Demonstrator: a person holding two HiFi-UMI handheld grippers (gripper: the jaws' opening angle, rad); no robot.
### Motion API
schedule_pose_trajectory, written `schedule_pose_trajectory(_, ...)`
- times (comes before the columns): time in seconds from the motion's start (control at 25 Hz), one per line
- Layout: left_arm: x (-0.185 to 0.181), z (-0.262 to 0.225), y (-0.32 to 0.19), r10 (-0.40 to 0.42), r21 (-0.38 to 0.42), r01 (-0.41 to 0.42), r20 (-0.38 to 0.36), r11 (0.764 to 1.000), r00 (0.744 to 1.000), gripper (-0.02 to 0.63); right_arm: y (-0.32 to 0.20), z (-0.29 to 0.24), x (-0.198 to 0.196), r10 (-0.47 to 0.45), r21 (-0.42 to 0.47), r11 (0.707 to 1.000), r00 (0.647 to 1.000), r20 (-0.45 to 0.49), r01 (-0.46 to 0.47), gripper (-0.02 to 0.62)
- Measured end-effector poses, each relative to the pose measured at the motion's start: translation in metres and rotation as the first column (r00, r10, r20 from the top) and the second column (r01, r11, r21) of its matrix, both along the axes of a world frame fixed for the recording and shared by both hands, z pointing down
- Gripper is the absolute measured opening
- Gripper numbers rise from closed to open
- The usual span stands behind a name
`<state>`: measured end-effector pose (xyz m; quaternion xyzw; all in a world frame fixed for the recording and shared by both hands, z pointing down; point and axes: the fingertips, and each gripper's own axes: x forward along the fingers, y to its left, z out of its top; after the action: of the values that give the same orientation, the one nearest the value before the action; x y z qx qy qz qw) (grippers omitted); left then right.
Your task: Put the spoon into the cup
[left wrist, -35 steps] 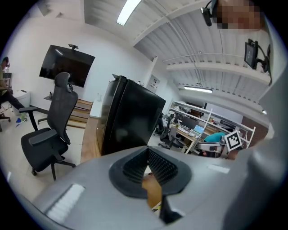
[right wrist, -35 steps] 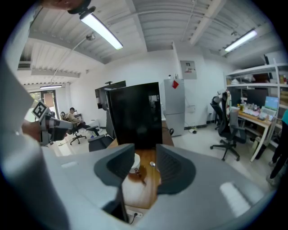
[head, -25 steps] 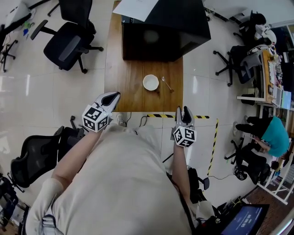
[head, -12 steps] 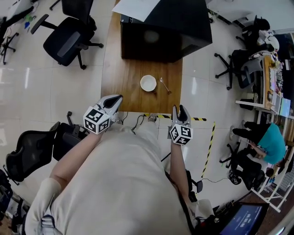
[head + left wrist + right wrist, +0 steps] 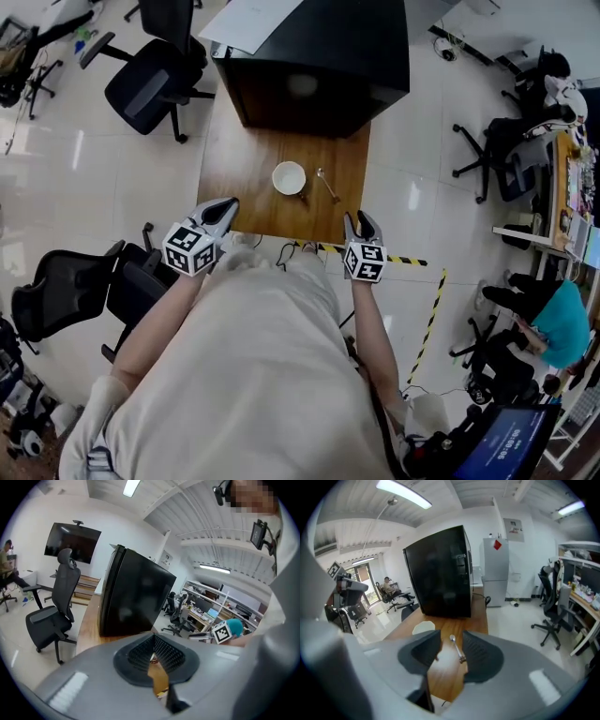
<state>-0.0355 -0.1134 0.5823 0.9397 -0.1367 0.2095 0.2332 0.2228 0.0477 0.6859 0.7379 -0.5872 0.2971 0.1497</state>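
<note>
Right claw (image 5: pixel 362 220) is released, spoon (image 5: pixel 326 184) and cup (image 5: pixel 289 177) ahead on the table (image 5: pixel 239 178); left claw (image 5: pixel 228 204) clenched, empty.

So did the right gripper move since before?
Yes. The right gripper has come forward over the table's near edge, closer to the spoon.

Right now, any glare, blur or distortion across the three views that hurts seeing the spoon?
Head view: sharp, edges bent by the wide lens, light glare on the floor, spoon tiny beside the cup. Right gripper view: fisheye, dark corners, ceiling light blown out, spoon crisp. Left gripper view: same fisheye, spoon not made out.
</note>
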Motion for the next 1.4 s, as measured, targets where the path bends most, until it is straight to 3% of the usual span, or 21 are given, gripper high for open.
schedule_pose_trajectory(0.16,0.016,0.004,0.011,-0.012,-0.029,0.013,0.015,1.000,1.000,0.002,-0.005,0.023,0.011,-0.046,-0.036,0.998,0.999,0.026,0.047,0.147)
schedule_pose_trajectory(0.4,0.037,0.006,0.022,0.045,-0.054,-0.043,0.043,0.998,0.998,0.002,-0.015,0.070,0.015,-0.154,-0.139,0.978,0.988,0.022,0.156,0.147)
schedule_pose_trajectory(0.52,0.040,0.006,0.021,0.049,-0.056,-0.046,0.062,0.997,0.997,0.002,-0.020,0.102,0.012,-0.235,-0.212,0.949,0.972,0.007,0.231,0.147)
schedule_pose_trajectory(0.72,0.043,0.005,0.020,0.054,-0.044,-0.050,0.090,0.998,0.994,0.002,-0.027,0.144,0.006,-0.364,-0.338,0.877,0.931,0.001,0.343,0.150)
schedule_pose_trajectory(1.0,0.038,0.006,0.019,0.036,-0.027,-0.033,0.119,0.999,0.992,0.002,-0.030,0.184,0.006,-0.439,-0.428,0.807,0.898,0.028,0.408,0.172)
schedule_pose_trajectory(1.2,0.027,0.009,0.019,0.007,-0.027,-0.004,0.140,1.000,0.990,0.002,-0.036,0.202,0.010,-0.435,-0.455,0.796,0.900,0.030,0.400,0.175)
schedule_pose_trajectory(1.4,0.019,0.010,0.017,-0.025,-0.025,0.029,0.150,0.999,0.988,0.002,-0.043,0.209,0.005,-0.480,-0.487,0.759,0.877,0.030,0.432,0.175)
